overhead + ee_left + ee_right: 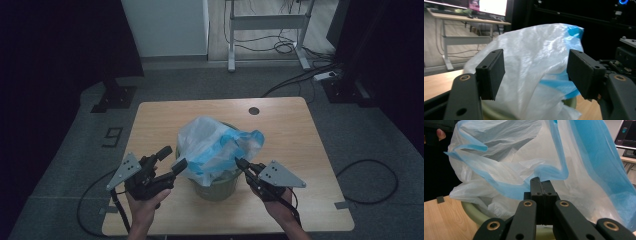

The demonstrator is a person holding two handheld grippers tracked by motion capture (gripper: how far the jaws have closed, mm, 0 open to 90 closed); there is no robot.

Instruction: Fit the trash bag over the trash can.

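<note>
A white plastic bag with a blue rim (215, 142) billows out of a small pale green bin (216, 187) near the front of the wooden table (300, 140). My left gripper (175, 156) is at the bag's left side and stands open. In the left gripper view the bag (534, 50) lies beyond the gap between the jaws of the left gripper (536, 72), and neither pad presses on it. My right gripper (239, 162) is at the bag's right side. In the right gripper view the right gripper (541, 181) is shut on the bag's blue edge (549, 173).
A round cable hole (254, 110) sits near the table's far edge. Behind the table stands a white desk frame (267, 22) with cables on the floor. A dark stand base (115, 95) is at the back left. The bin's rim (471, 211) shows under the bag.
</note>
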